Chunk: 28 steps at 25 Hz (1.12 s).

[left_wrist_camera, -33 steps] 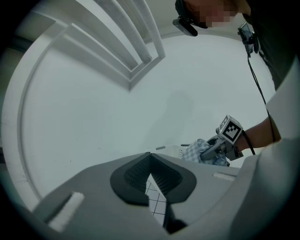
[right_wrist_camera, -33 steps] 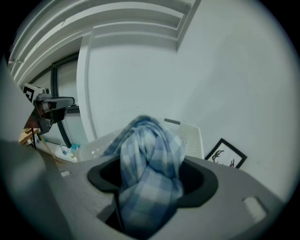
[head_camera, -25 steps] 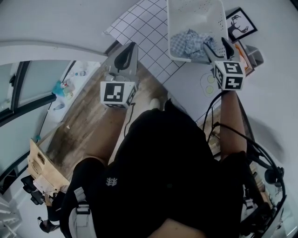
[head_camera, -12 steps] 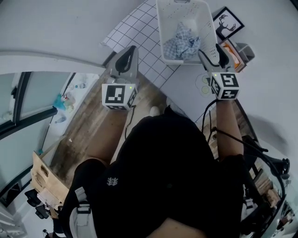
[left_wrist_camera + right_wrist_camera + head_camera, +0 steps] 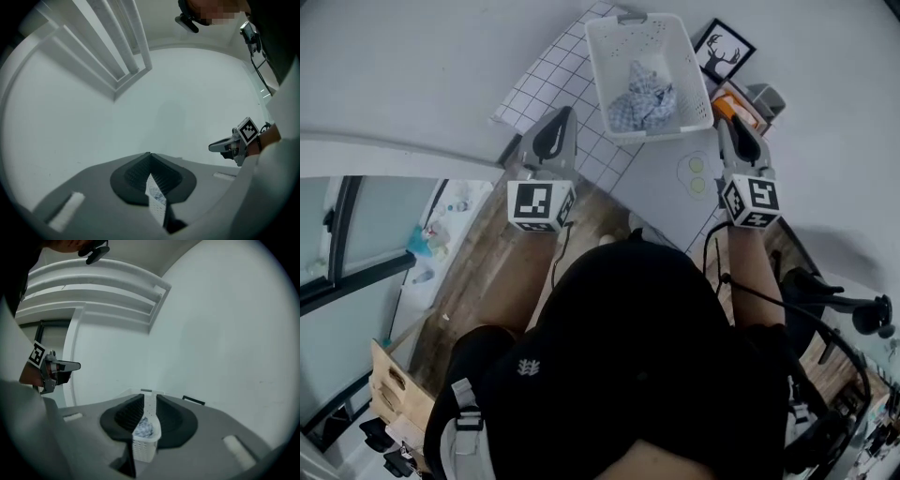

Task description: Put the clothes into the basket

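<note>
A white plastic basket (image 5: pixel 602 70) stands on the floor ahead, with a blue-and-white checked cloth (image 5: pixel 639 94) lying inside it. My right gripper (image 5: pixel 724 120) hovers just off the basket's right corner. Its jaws are closing with a narrow gap left, and nothing is between them. Through that gap in the right gripper view (image 5: pixel 149 398) I see the basket (image 5: pixel 143 448) and the cloth (image 5: pixel 144 427). My left gripper (image 5: pixel 563 114) hangs left of the basket over the grid mat, jaws together and empty (image 5: pixel 150 154).
A white mat with a black grid (image 5: pixel 548 84) lies under the basket. A framed deer picture (image 5: pixel 724 52), an orange item (image 5: pixel 727 101) and a grey box (image 5: pixel 764 94) sit at the right. A pale sheet with green dots (image 5: pixel 675 202) lies nearer me. Wooden floor (image 5: pixel 487 272) is on the left.
The right gripper has drawn back from the basket's rim to its right side and its jaws have narrowed. The cloth stays in the basket. The left gripper has hardly moved.
</note>
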Available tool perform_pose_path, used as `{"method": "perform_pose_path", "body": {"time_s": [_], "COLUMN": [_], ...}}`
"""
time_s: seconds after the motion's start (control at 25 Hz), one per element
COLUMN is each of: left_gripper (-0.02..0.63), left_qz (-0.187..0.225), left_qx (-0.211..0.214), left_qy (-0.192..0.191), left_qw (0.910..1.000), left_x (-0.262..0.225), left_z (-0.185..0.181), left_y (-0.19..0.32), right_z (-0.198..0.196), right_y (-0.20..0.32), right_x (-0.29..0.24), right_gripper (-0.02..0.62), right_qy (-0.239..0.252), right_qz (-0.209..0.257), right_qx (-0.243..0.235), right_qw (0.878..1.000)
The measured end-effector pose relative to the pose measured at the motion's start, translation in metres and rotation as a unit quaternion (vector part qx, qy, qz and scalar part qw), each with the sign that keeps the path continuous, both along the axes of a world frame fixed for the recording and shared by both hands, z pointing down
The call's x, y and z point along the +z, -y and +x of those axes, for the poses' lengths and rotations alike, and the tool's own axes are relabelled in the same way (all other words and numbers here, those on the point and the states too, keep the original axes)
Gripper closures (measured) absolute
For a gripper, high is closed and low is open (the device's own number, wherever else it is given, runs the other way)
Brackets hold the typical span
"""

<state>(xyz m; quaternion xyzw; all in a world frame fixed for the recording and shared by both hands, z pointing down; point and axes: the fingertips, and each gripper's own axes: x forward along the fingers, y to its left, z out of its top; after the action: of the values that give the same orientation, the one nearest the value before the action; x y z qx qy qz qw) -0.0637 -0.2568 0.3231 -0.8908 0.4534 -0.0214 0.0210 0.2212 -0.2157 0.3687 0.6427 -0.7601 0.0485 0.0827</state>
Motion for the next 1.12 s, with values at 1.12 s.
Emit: {"method": "perform_pose_path", "body": {"time_s": [1.12], "left_gripper": [0.600], "left_qz": [-0.015], "left_qx": [0.013], "left_qy": [0.018], "left_qw": [0.9996], "left_x": [0.024], "left_z": [0.005], "left_y": [-0.033], "right_z": [0.003], "right_y": [-0.037], "right_x": [0.008], "right_gripper": [0.597], "right_qy": [-0.009], "right_qz": [0.000], "right_qx": [0.000], "right_qw": [1.000]}}
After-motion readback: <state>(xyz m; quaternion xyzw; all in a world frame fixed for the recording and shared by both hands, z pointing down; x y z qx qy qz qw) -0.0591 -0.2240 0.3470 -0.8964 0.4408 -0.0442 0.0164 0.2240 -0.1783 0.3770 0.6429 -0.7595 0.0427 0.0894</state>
